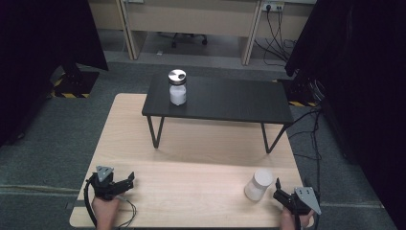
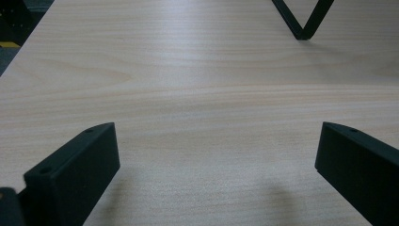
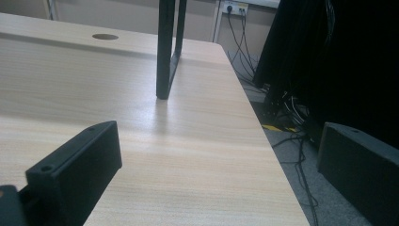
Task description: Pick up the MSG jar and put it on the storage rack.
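A glass jar (image 1: pixel 177 88) with a silver lid and white contents stands upright at the left end of a low black shelf (image 1: pixel 230 100). A white cylinder (image 1: pixel 258 184) stands on the wooden table (image 1: pixel 191 182) near its front right corner. My right gripper (image 1: pixel 278 189) sits just right of the cylinder, apart from it, and its jaws are open (image 3: pixel 219 136) over bare wood. At the front left, my left gripper (image 1: pixel 129 179) rests low, open (image 2: pixel 219 141), with nothing between its jaws.
The black shelf stands on thin metal legs (image 1: pixel 155 132) across the table's far half; one leg (image 3: pixel 167 52) rises ahead of my right gripper, another (image 2: pixel 303 21) ahead of the left. The table's right edge (image 3: pixel 277 165) drops to floor cables (image 3: pixel 291 136). Dark curtains flank both sides.
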Action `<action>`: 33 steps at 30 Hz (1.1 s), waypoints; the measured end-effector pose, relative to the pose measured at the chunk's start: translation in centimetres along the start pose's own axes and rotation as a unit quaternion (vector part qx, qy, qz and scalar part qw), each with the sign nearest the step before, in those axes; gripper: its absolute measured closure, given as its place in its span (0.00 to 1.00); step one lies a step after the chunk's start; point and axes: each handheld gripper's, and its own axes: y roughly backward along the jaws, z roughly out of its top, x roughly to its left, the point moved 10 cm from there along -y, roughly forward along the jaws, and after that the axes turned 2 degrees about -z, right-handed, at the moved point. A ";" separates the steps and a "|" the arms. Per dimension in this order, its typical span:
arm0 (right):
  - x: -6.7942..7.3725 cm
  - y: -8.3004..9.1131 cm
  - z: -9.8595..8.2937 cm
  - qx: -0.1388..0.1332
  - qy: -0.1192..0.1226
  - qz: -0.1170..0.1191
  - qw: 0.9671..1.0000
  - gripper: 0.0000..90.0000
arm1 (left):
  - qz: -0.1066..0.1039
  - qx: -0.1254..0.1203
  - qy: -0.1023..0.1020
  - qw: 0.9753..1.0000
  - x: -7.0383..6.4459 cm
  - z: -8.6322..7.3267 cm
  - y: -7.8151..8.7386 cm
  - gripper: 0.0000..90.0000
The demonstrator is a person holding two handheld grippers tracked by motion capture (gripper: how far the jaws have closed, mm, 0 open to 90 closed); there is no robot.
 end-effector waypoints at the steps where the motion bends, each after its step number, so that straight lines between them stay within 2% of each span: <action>1: 0.0 0.0 0.0 0.000 0.000 0.000 1.000 0.01 | 0.000 0.000 0.000 1.000 0.0 0.0 0.0 0.00; 9: -0.6 0.2 -0.1 -0.011 -0.025 0.017 0.999 0.01 | -0.002 -0.001 0.000 1.000 0.1 0.0 0.0 0.00; 13: -0.7 0.3 0.0 -0.013 -0.025 0.022 0.999 0.01 | -0.005 -0.004 0.005 1.000 0.1 0.0 0.1 0.00; 17: -0.8 0.6 0.0 -0.013 -0.041 0.031 0.999 0.01 | -0.007 -0.004 0.005 1.000 0.2 -0.1 0.1 0.00; 26: -0.1 2.2 -0.3 -0.011 -0.026 0.046 0.999 0.01 | -0.009 -0.009 0.013 1.000 0.4 -0.1 0.2 0.00; 33: 0.2 3.2 -0.3 -0.021 -0.039 0.070 0.997 0.01 | -0.010 -0.011 0.014 1.000 0.4 -0.2 0.2 0.00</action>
